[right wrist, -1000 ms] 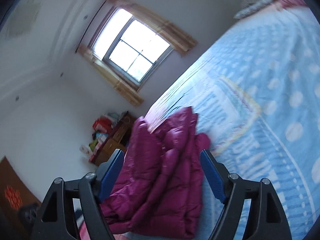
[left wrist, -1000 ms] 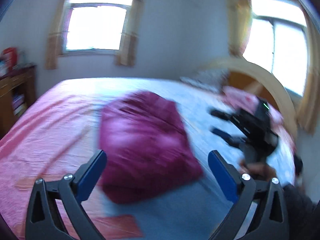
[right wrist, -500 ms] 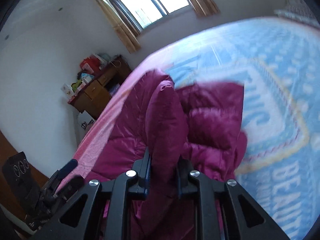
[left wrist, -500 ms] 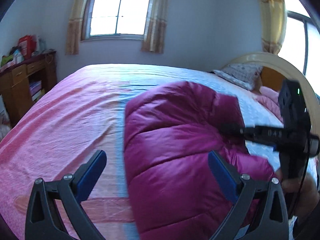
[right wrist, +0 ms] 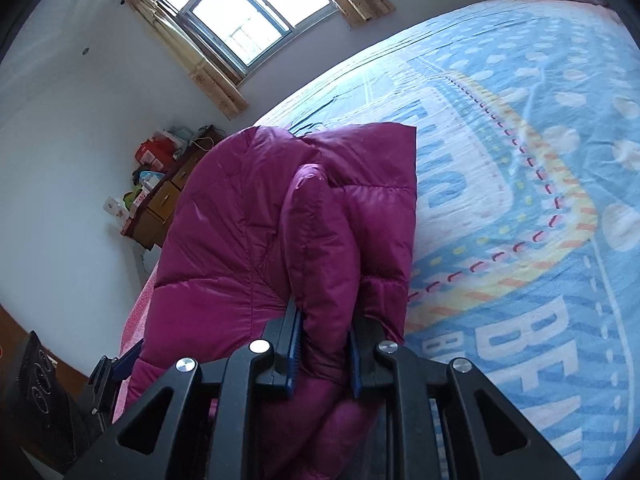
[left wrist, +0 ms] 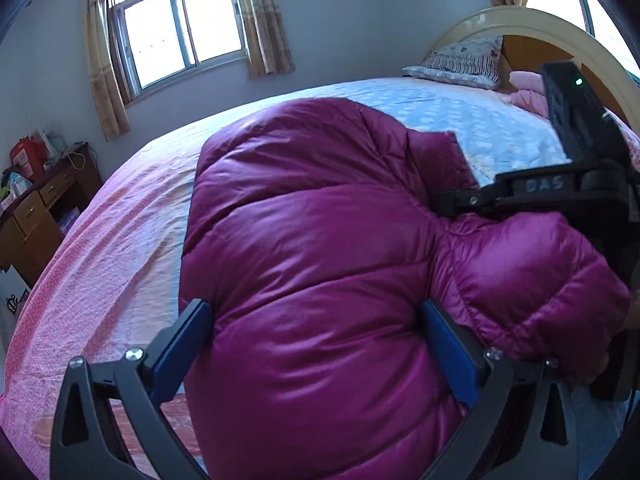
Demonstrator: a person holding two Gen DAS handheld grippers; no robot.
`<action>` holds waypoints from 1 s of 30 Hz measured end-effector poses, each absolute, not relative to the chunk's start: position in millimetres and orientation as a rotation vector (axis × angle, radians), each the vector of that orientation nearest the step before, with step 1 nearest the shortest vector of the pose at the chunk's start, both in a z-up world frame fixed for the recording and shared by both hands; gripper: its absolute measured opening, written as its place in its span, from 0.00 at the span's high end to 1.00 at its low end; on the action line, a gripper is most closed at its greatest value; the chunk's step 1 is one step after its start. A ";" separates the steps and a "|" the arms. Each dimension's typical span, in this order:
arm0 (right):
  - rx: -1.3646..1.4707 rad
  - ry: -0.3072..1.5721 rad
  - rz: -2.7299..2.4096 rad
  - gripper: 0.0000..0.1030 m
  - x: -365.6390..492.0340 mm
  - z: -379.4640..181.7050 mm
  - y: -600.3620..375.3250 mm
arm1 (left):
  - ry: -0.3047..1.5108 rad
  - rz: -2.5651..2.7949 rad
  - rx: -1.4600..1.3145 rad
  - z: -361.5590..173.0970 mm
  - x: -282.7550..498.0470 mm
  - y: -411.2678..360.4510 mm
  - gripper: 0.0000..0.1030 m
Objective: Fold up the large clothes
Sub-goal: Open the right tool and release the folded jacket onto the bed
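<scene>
A puffy magenta down jacket lies bunched on the bed. My left gripper is open, its blue pads either side of the jacket's near bulge, not pinching it. In the right wrist view my right gripper is shut on a thick fold of the jacket. The right gripper also shows in the left wrist view, at the right, over the jacket.
The bed has a pink sheet on the left and a blue patterned sheet on the right. A pillow and curved headboard are at the far end. A wooden desk with clutter stands by the wall under the window.
My right gripper closed on a fold of the jacket and holds it. My left gripper moved in close, so the jacket now fills the space between its open fingers.
</scene>
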State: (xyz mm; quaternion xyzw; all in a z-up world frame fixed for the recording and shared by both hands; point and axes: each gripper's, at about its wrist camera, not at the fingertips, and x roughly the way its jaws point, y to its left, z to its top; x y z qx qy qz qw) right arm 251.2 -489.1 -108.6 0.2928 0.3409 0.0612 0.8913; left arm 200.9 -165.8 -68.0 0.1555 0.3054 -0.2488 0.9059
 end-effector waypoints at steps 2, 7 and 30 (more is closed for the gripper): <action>0.549 0.681 0.048 0.81 241.2 -89.1 -484.3 | 0.636 -0.516 0.312 -68.7 203.2 -163.9 0.00; 0.362 0.495 0.144 0.81 175.7 -13.6 -431.9 | 0.643 -0.517 0.299 -72.1 210.6 -165.9 0.00; 0.581 0.661 0.242 0.86 161.3 -36.3 -458.3 | 0.609 -0.655 0.201 4.1 229.3 -103.7 0.00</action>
